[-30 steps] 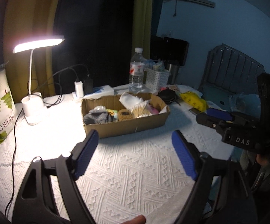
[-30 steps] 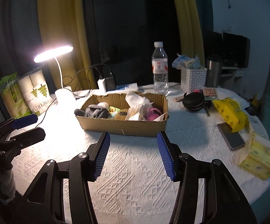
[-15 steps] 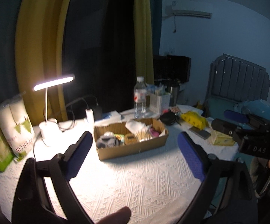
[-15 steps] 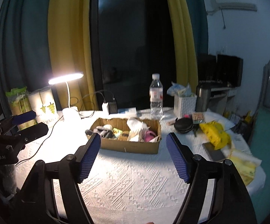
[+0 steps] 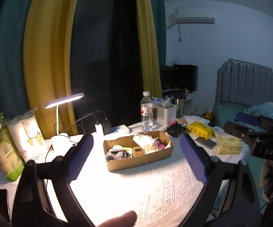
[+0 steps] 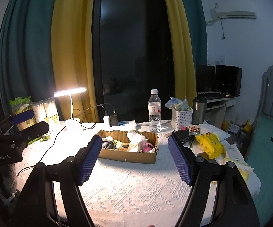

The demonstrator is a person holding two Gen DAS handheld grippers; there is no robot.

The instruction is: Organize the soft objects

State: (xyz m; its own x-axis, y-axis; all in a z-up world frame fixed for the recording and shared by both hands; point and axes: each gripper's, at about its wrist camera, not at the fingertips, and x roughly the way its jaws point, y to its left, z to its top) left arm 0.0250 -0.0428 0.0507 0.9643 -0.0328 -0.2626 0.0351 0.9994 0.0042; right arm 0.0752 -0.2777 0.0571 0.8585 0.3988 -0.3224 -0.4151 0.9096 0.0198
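Note:
A shallow cardboard box (image 5: pixel 142 160) (image 6: pixel 130 156) sits mid-table. It holds a grey knit item (image 5: pixel 115 153), a brown sponge-like block (image 5: pixel 138 150), white tissue (image 6: pixel 135 137) and a pink item (image 6: pixel 148 146). My left gripper (image 5: pixel 136 158) is open and empty, held back from the box above the near table. My right gripper (image 6: pixel 134 158) is open and empty too, also well back from the box. Each gripper shows at the edge of the other's view.
A lit desk lamp (image 6: pixel 70 102), paper cup sleeves (image 5: pixel 28 134), a charger with cables (image 6: pixel 111 120), a water bottle (image 6: pixel 154 110), a white basket (image 6: pixel 181 117), a yellow pack (image 6: pixel 210 146), a phone (image 5: pixel 206 142) and a tissue box (image 5: pixel 229 144) stand around the box. White patterned cloth (image 6: pixel 129 189) covers the table.
Both grippers have pulled back and up from the box, so it looks smaller and more of the room shows. Both stay open.

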